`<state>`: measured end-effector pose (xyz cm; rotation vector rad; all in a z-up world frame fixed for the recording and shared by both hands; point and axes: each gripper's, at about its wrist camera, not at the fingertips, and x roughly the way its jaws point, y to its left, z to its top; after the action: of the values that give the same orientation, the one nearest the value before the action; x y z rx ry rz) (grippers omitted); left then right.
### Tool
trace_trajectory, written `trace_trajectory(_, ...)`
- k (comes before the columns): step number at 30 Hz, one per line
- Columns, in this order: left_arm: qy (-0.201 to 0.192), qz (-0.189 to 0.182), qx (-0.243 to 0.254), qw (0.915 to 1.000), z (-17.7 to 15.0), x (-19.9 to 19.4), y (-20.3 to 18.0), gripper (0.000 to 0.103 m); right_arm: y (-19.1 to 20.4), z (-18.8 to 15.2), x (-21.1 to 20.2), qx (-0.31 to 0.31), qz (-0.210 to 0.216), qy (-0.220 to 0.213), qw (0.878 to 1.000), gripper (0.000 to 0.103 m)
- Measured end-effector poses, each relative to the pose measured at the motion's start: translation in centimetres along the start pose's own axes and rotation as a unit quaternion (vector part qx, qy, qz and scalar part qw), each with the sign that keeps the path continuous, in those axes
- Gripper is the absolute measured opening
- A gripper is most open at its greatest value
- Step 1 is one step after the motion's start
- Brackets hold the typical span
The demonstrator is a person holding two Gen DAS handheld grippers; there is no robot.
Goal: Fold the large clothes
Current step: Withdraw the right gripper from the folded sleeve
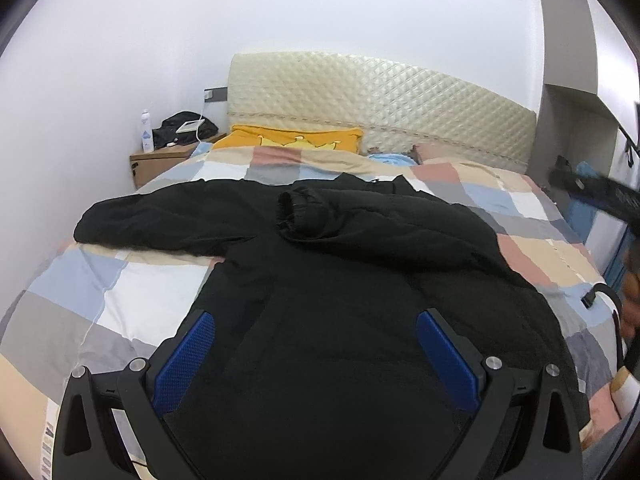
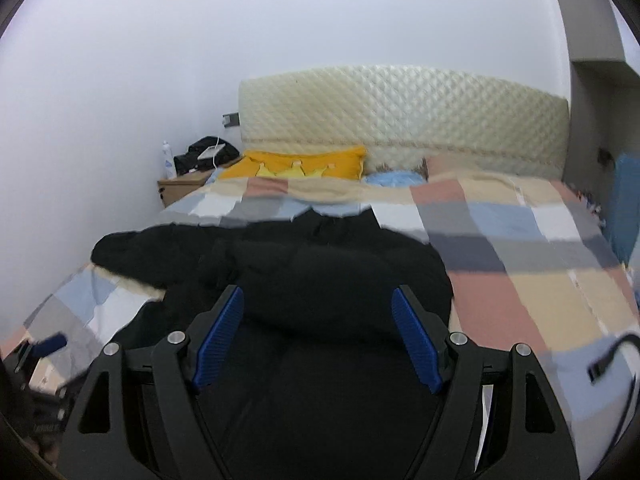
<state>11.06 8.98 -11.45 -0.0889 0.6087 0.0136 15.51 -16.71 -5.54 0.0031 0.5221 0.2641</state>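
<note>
The black jacket [image 1: 320, 280] lay spread on the bed [image 1: 120, 308], over a checked quilt, with its collar toward the quilted headboard [image 1: 380, 100]. As a judgement, the folding was at an early stage: one sleeve [image 1: 320, 216], the one on the right in the left wrist view, was already laid across the chest with its cuff near the middle, while the other sleeve [image 1: 148, 220] lay stretched out flat toward the bedside cabinet [image 1: 160, 160]. That sleeve appeared to be left to bring in, and after it the body would likely need doubling over from hem to collar. The left gripper [image 1: 316, 352] hovered over the lower body of the jacket with its jaws apart and nothing between the blue pads [image 1: 188, 356]. The right gripper [image 2: 318, 340] likewise stood wide open and empty above the dark cloth. The hem of the jacket was cut off behind the gripper frames in both views, so how it lay could not be told. The right wrist view was blurred, which smeared the folded sleeve into the body. At the right edge of the left wrist view a dark, blurred shape, probably the other gripper and a hand, could not be read clearly.
</note>
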Motion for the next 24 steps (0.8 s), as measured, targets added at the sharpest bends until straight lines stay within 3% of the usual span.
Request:
trace_trajectory(7,-0.003,0.011,0.029,0.9995,-0.5,-0.4,-1.7,0.102,-1.4,-3.7,-4.4,0.029,0.008,0.002,1.0,0.077)
trace_trajectory(18,0.011,0.012,0.036,0.9992,-0.9,0.3,-2.1,0.102,-2.2,-9.8,-6.3,0.032,-0.015,0.02,0.999,0.077)
trace_trajectory(24,0.013,0.007,0.035,0.9993,-0.9,0.1,-2.1,0.102,-2.1,-11.1,-7.5,0.034,-0.03,0.013,0.999,0.077)
